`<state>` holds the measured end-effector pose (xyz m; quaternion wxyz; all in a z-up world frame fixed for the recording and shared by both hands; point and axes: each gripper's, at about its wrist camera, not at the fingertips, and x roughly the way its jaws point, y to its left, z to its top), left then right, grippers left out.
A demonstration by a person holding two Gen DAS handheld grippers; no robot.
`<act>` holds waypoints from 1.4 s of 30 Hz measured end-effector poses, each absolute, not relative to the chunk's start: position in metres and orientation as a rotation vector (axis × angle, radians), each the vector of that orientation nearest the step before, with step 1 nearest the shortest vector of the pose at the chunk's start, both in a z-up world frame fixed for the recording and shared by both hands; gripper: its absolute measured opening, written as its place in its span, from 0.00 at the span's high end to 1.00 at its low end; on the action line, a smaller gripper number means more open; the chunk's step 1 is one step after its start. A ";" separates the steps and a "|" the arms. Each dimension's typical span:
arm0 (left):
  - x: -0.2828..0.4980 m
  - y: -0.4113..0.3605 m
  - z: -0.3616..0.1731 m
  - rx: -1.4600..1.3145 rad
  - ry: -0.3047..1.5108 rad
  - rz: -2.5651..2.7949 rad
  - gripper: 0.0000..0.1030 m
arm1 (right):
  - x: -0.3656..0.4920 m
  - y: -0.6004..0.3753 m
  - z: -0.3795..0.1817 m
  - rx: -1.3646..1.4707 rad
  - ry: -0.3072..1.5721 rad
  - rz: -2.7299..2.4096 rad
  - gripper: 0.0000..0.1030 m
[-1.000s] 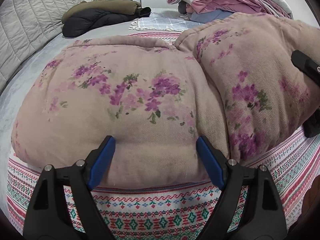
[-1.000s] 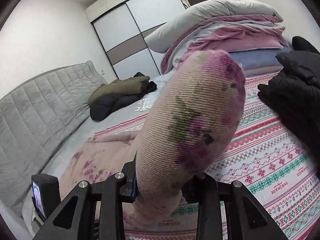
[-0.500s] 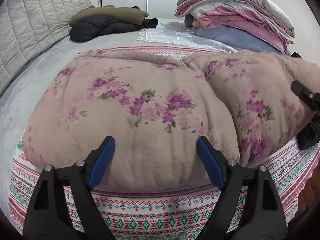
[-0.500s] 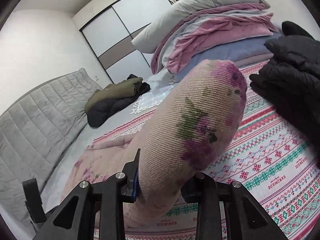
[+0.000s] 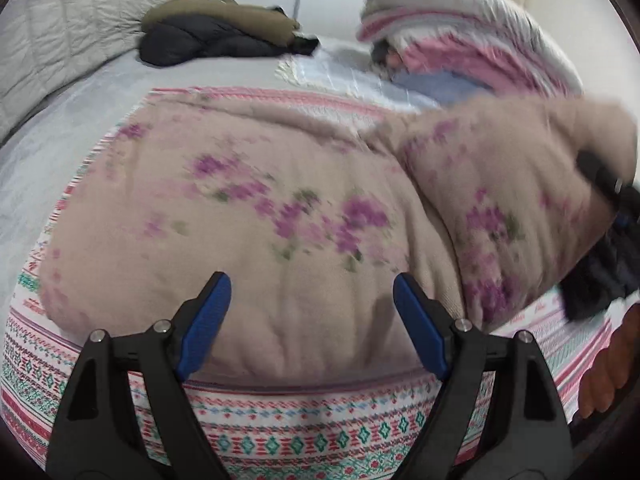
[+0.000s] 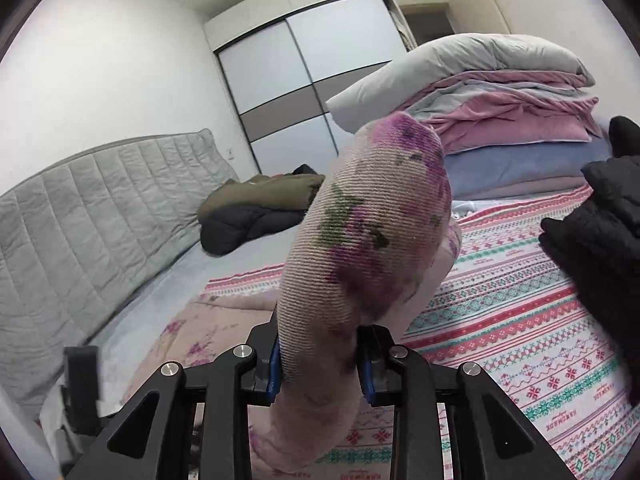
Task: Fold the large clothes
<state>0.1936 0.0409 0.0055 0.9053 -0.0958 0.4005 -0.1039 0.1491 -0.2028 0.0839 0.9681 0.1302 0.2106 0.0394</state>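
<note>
A thick beige padded garment with purple flowers lies spread on the patterned bedspread. My left gripper is open and empty, with its blue pads either side of the garment's near edge. My right gripper is shut on a bunched fold of the same garment and holds it up off the bed. In the left wrist view that lifted part rises at the right, with the right gripper behind it.
A black and olive jacket pile lies at the bed's far end by the grey quilted headboard. Stacked pink, grey and blue bedding is at the far right. A black puffy garment lies at the right.
My right gripper has raised the garment's fold higher and carried it back over the bed. The left wrist view has drawn back and tilted up a little; the left gripper stays open.
</note>
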 end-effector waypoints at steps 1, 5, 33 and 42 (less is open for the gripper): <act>0.196 0.046 0.005 -0.214 0.822 -0.200 0.19 | 0.150 -0.206 0.085 0.272 0.429 0.071 0.72; 0.216 0.034 -0.030 -0.207 0.956 -0.166 0.19 | 0.149 -0.189 0.095 0.229 0.409 0.064 0.73; 0.380 -0.010 -0.052 -0.531 1.190 -0.463 0.21 | 0.155 -0.164 0.094 0.155 0.443 0.195 0.73; 0.279 0.113 0.012 -0.740 0.958 -0.483 0.22 | 0.161 -0.162 0.106 0.163 0.434 0.162 0.74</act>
